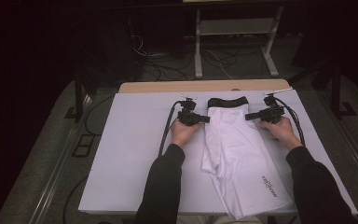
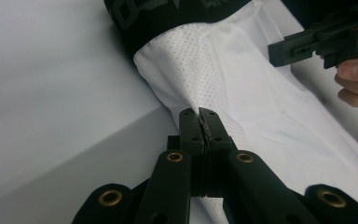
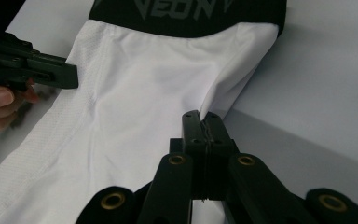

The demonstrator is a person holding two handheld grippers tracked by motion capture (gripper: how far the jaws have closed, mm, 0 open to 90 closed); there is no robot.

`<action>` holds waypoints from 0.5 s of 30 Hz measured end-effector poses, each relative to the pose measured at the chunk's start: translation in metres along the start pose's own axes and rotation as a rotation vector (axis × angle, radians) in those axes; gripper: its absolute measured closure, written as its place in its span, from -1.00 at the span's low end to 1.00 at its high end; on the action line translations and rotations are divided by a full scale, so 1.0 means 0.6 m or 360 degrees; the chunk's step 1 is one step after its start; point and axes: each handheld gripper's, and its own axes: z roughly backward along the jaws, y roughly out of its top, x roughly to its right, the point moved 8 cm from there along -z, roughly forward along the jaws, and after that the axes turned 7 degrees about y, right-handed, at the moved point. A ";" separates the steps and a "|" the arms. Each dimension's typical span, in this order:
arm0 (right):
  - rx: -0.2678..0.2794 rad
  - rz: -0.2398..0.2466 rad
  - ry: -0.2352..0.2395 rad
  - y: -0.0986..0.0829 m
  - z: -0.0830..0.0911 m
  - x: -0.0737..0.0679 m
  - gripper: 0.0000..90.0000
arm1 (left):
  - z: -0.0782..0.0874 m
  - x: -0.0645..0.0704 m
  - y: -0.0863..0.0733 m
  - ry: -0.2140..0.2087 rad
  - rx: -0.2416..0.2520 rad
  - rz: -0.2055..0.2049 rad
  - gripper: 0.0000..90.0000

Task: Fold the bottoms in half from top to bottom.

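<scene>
The white bench is filling the middle of the frame, and the white shorts are lying right of centre, black waistband uppermost. My left tool is pinching their left edge; my right tool is clenching their right edge.

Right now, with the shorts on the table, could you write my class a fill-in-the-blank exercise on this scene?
1. The white shorts have a waistband coloured ____.
2. The left gripper is ____ on the shorts' edge.
3. The right gripper pinches the shorts just below the ____.
4. The shorts lie on a ____ table.

Missing words: black; shut; waistband; white
</scene>
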 end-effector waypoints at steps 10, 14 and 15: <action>0.0082 0.0026 0.0047 0.006 0.027 -0.016 0.97 | 0.027 0.025 0.014 -0.0047 0.0045 -0.0028 0.97; 0.0094 0.0066 0.0066 0.003 0.038 -0.028 0.97 | 0.036 0.041 0.014 -0.0076 0.0061 -0.0036 0.97; 0.0092 0.0077 0.0065 0.001 0.040 -0.030 0.97 | 0.039 0.047 0.011 -0.0089 0.0061 -0.0040 0.97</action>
